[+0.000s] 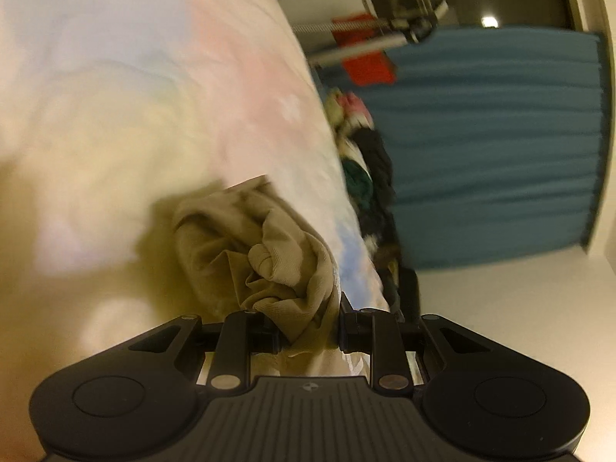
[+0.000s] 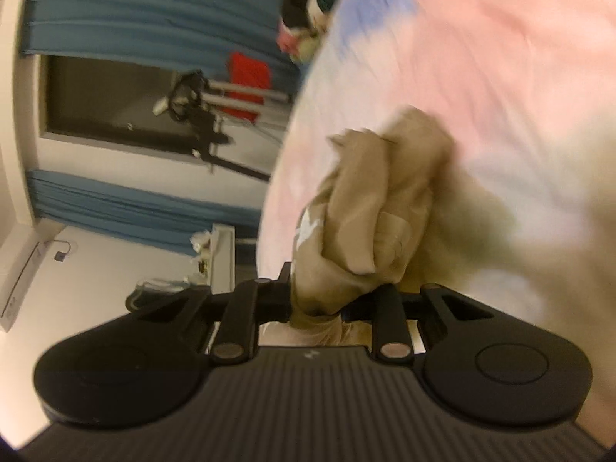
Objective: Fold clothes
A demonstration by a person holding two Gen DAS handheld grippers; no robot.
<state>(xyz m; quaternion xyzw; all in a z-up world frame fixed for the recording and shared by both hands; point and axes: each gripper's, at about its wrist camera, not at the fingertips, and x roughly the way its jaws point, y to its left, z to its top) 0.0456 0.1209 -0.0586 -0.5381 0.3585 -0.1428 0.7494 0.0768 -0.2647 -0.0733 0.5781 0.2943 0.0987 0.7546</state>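
The bunched garment [image 1: 269,254] is plain khaki-beige. The bedsheet [image 1: 134,96] beneath is pastel tie-dye: pink, blue, yellow, white. The curtain [image 1: 492,146] is teal-blue. Both tools are black.

I count one tan garment [image 1: 269,261], bunched on the pastel bedsheet [image 1: 115,115]. One heap of mixed clothes [image 1: 365,161] lies at that bedsheet's far edge. Beyond it hang two blue curtains [image 2: 134,7] and one red cloth [image 2: 248,77].
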